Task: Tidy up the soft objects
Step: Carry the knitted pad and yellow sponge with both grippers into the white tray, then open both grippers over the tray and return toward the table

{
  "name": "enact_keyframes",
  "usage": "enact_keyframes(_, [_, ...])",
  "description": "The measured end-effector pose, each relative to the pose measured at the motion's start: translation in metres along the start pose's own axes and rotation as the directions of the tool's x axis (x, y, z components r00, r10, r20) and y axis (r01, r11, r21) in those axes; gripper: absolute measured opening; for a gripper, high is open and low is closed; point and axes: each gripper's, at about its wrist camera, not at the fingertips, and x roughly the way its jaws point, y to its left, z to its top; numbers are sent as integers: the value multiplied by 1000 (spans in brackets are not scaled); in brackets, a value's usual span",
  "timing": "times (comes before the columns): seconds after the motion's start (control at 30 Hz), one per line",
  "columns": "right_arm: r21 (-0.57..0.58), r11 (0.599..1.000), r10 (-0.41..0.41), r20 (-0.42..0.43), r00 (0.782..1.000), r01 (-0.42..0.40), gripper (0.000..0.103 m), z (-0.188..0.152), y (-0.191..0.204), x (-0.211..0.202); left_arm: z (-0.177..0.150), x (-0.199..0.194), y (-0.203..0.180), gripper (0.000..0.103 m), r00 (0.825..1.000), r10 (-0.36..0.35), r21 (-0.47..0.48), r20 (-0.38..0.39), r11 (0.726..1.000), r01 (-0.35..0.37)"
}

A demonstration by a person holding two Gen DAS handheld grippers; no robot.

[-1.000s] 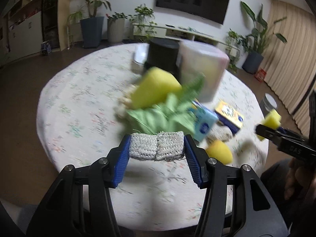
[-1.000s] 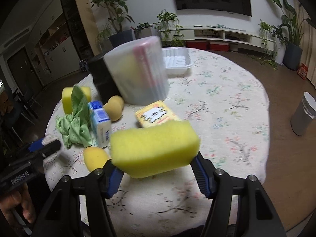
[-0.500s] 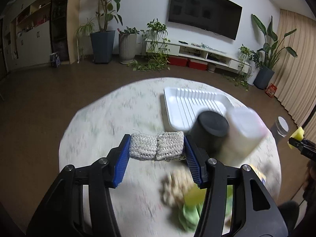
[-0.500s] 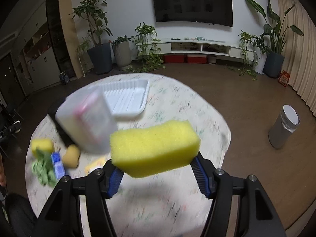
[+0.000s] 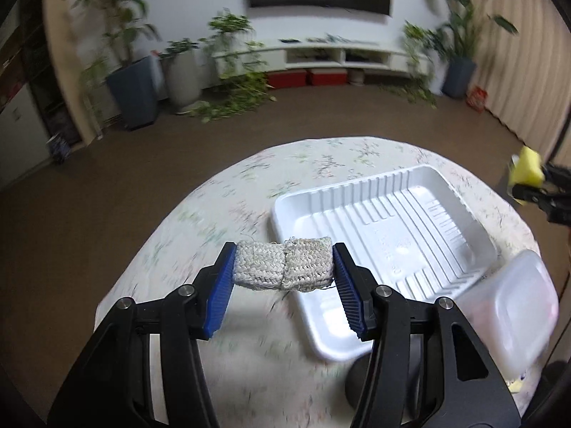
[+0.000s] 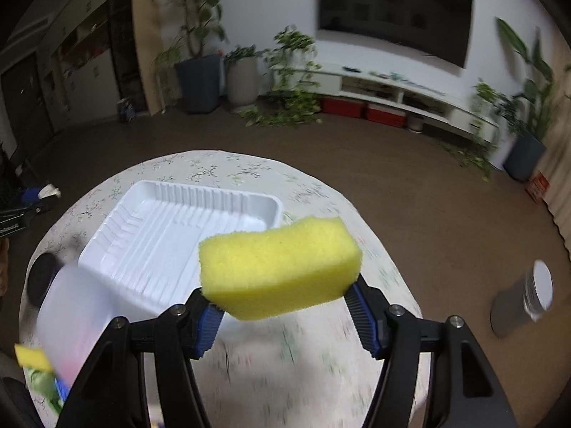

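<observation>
Carrying one soft item apiece, the left tongs (image 5: 284,278) are clamped on a folded woven cloth pad (image 5: 283,264) and the right tongs (image 6: 283,308) on a yellow sponge (image 6: 280,267), both held in the air above a round bench (image 5: 200,221) near an empty white ribbed tray (image 5: 389,235). The sponge juts up past its pads and looks gripped low, so a quick tilt could likely let it spring free and fall outside the tray. A translucent lidded tub (image 5: 510,310) and a black container (image 6: 43,274) crowd the tray's near corner and could be knocked. A floral cloth covers the bench; beyond it lie brown flooring, potted plants, a wall-mounted television (image 6: 392,14) and a low white shelf.
</observation>
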Motion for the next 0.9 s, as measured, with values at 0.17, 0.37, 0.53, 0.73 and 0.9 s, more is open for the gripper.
enact_keyframes(0.17, [-68, 995, 69, -69, 995, -74, 65, 27, 15, 49, 17, 39, -19, 51, 996, -39, 93, -78, 995, 46])
enact_keyframes(0.37, [-131, 978, 145, -145, 979, -164, 65, 37, 35, 90, 21, 79, -41, 51, 985, -52, 195, -163, 977, 84])
enact_keyframes(0.53, [-194, 959, 168, -210, 963, -209, 66, 37, 52, 117, 20, 98, -51, 52, 975, -72, 242, -209, 963, 123])
enact_keyframes(0.73, [-229, 947, 161, -265, 951, -224, 66, 27, 62, 141, 12, 116, -57, 53, 962, -85, 246, -259, 958, 151])
enact_keyframes(0.9, [-236, 946, 153, -273, 950, -221, 68, 19, 61, 147, 10, 119, -56, 68, 965, -73, 232, -250, 964, 133])
